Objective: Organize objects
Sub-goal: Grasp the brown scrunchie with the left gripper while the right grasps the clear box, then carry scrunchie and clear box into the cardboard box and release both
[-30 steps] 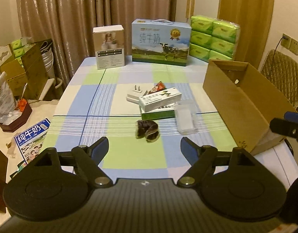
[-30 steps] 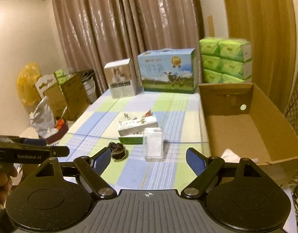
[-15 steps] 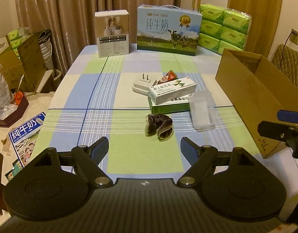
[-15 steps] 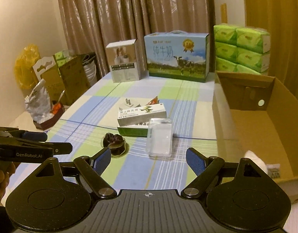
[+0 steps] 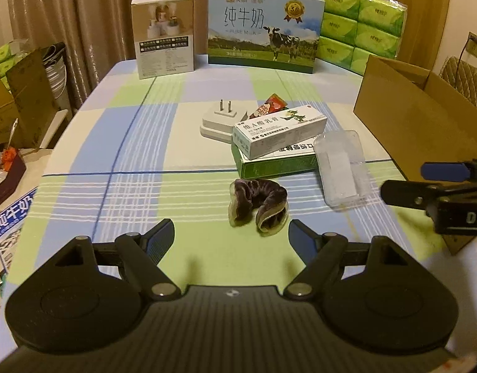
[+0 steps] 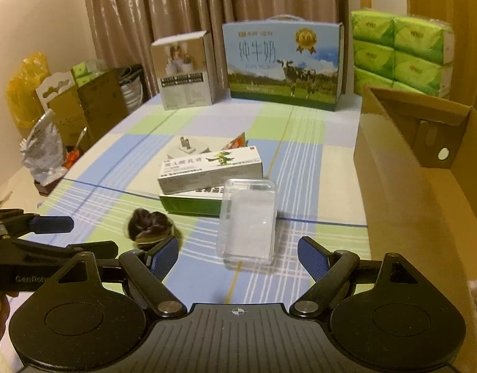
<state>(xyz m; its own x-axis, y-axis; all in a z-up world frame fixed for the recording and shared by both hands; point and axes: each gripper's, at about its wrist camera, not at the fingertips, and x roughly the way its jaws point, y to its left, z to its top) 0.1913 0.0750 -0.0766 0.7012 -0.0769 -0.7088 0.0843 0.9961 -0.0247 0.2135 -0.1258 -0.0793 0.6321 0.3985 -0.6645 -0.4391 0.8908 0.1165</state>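
Observation:
A dark velvet scrunchie [image 5: 257, 205] lies on the checked tablecloth, just beyond my open left gripper [image 5: 231, 238]. Behind it a white medicine box [image 5: 278, 131] rests on a green box [image 5: 277, 164], with a white plug adapter [image 5: 218, 122] and a red sachet [image 5: 271, 105] further back. A clear plastic case [image 6: 247, 220] lies right ahead of my open right gripper [image 6: 238, 256], nothing between its fingers. In the right wrist view the scrunchie [image 6: 149, 227] sits left of the case, and the left gripper's blue-tipped fingers [image 6: 51, 224] reach in from the left. An open cardboard box [image 6: 425, 168] stands to the right.
At the table's far edge stand a beige product box [image 5: 164, 35], a blue milk carton [image 5: 264, 29] and stacked green tissue packs [image 5: 362, 28]. Cardboard boxes and bags [image 6: 82, 102] crowd the floor on the left. A quilted chair [image 5: 467, 80] is behind the cardboard box.
Both grippers came down and forward toward the table; the scrunchie, boxes and clear case now look larger and closer. Both sets of jaws kept the same width.

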